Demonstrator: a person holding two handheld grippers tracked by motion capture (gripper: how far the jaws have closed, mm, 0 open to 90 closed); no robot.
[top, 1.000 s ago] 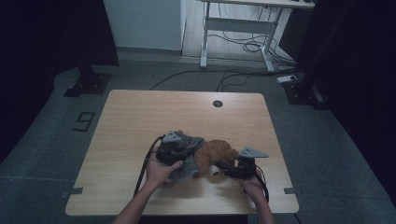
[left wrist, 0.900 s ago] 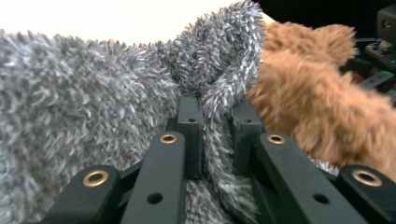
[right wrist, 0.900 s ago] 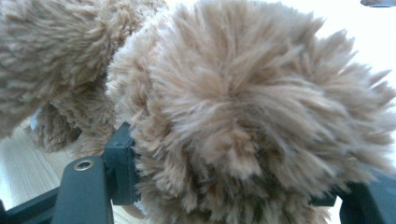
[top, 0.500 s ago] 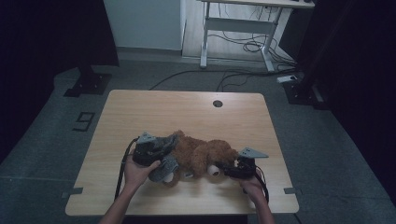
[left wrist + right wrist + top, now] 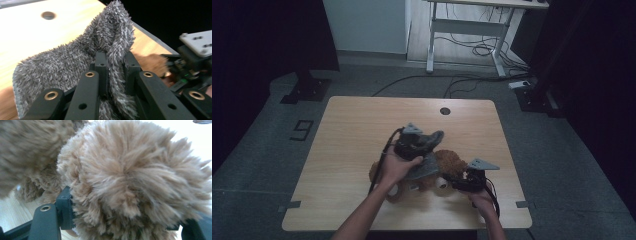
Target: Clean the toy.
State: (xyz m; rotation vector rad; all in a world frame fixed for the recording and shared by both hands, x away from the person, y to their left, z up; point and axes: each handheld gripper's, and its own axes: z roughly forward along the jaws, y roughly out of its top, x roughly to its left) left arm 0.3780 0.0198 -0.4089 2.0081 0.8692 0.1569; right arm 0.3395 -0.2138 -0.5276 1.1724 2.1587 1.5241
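Note:
A brown plush toy (image 5: 451, 162) lies near the front edge of the wooden table (image 5: 357, 125). My left gripper (image 5: 414, 142) is raised over its left part, shut on a fold of a grey fuzzy cloth (image 5: 428, 166) that drapes down onto the toy. In the left gripper view, the cloth (image 5: 62, 62) is pinched between the jaws of that gripper (image 5: 115, 58), with the toy (image 5: 150, 63) behind it. My right gripper (image 5: 458, 184) rests low at the toy's right side. In the right gripper view, its jaws (image 5: 127, 218) press on a round furry part of the toy (image 5: 130, 177).
A round cable hole (image 5: 444, 111) sits at the table's far edge. On the floor behind stand a white desk frame (image 5: 462, 27) with cables and a black stand base (image 5: 304, 90) at the left. The far and left parts of the tabletop are bare wood.
My left gripper swung left with the grey cloth, then came back right and upward, lifting the cloth above the toy. The right gripper stayed still on the toy.

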